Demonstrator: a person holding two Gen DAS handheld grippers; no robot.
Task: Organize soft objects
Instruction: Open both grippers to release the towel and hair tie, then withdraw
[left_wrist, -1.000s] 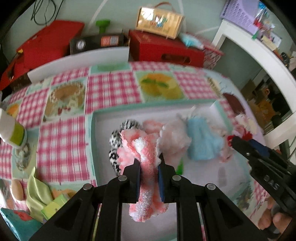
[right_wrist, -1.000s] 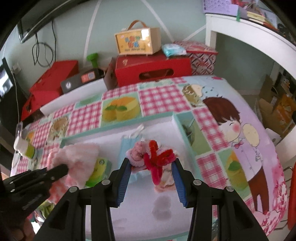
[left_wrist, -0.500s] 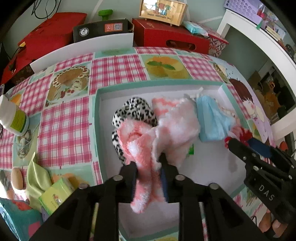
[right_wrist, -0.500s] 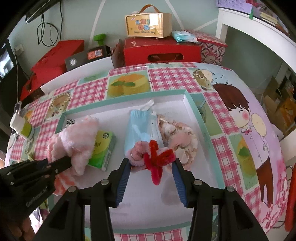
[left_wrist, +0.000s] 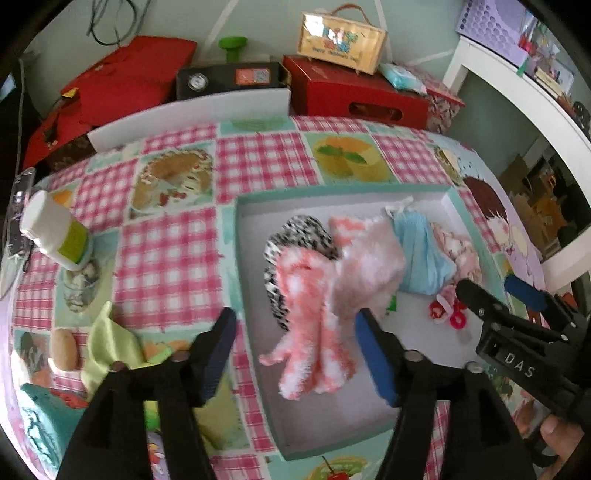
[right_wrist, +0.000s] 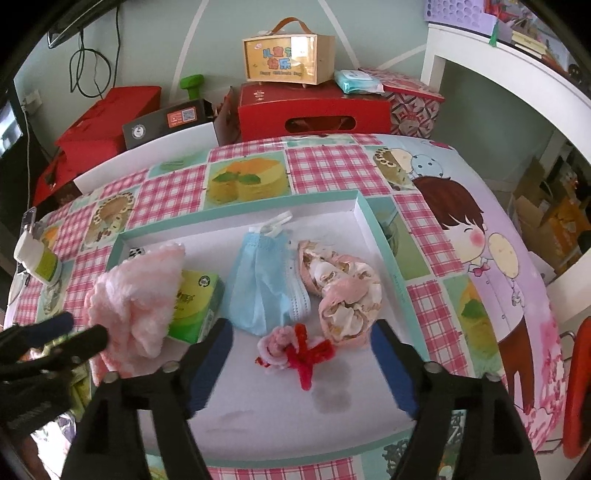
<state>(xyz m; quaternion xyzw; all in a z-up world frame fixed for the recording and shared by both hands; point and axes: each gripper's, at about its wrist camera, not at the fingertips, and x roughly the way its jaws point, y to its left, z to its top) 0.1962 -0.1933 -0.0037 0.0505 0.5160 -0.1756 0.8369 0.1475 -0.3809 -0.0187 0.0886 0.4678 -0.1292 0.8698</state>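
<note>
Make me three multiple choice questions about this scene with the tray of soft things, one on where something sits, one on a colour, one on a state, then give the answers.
1. Where is the green tissue pack?
A. On the checked tablecloth outside the tray
B. Inside the tray, between the fluffy pink sock and the blue mask
C. On the red box

2. What colour is the twisted pipe cleaner near the right gripper?
A. Red
B. Yellow
C. Black

3. How does the left gripper stand?
A. Clamped on the sock
B. Clamped on the mask
C. Jaws apart, gripping nothing

Answers: B, the pack lies on the tray floor between those two. A, it is bright red beside a pink loop. C, its jaws are opening and the sock lies loose between them.
</note>
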